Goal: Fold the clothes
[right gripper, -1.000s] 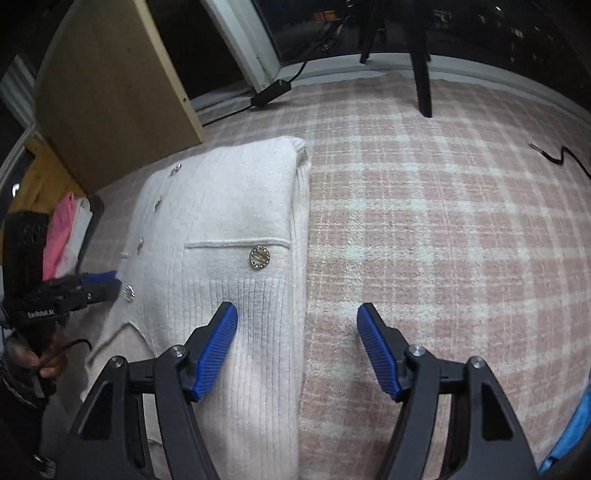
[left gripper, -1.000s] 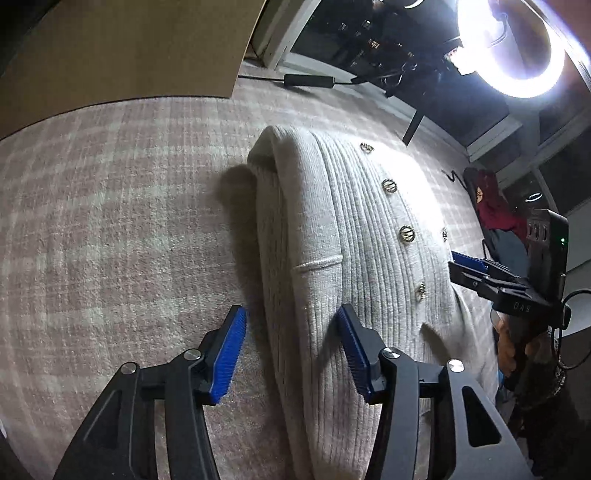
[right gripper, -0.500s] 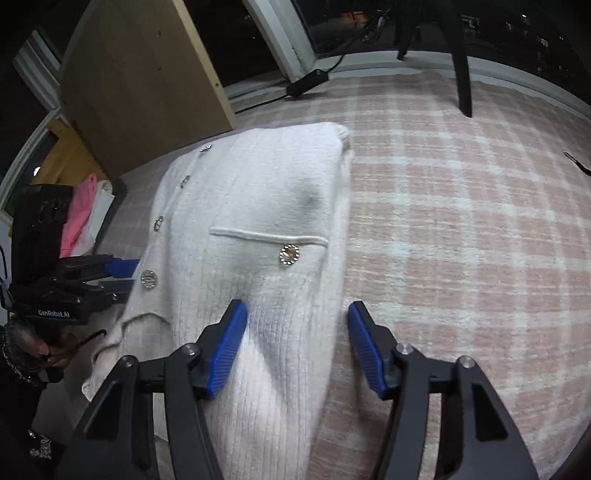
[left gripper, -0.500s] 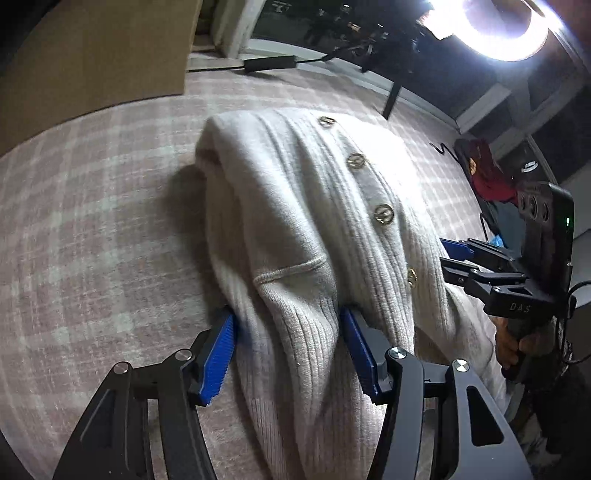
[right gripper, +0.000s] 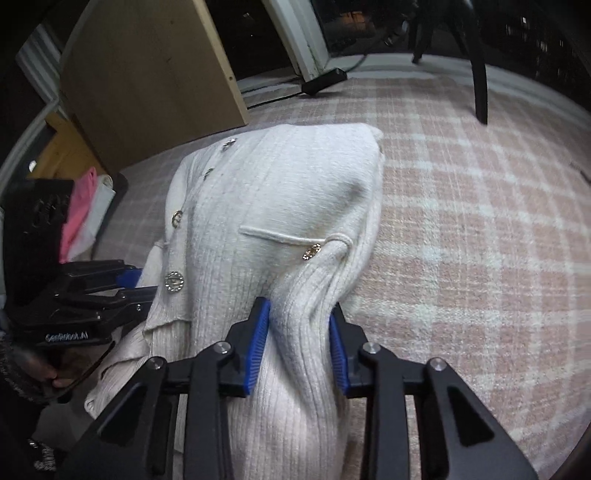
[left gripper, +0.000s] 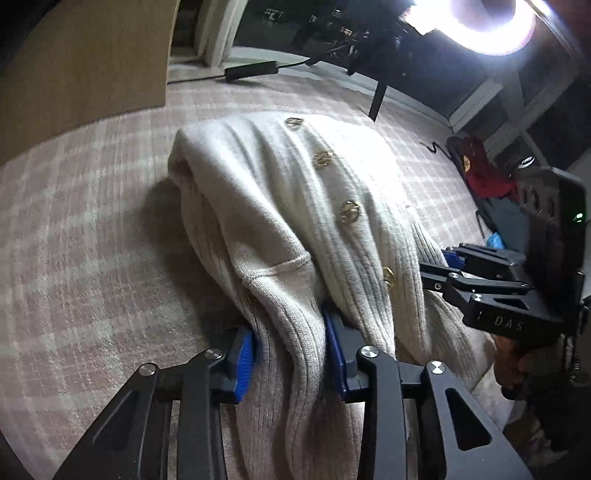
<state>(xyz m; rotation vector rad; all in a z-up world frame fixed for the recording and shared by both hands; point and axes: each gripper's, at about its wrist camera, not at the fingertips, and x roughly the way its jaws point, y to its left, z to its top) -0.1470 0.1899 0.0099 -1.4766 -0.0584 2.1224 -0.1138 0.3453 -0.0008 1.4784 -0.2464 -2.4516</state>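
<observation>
only leftward: ring light (left gripper: 491, 22) above cardigan (left gripper: 295, 206)

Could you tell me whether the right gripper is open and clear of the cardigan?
No, the right gripper pinches a fold of the cardigan.

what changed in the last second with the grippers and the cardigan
Both closed. The left hand-held gripper and the right hand-held gripper, open over the flat cream cardigan a second ago, have each pinched a side edge, bunching and lifting it. The plaid cloth underneath is unchanged.
</observation>
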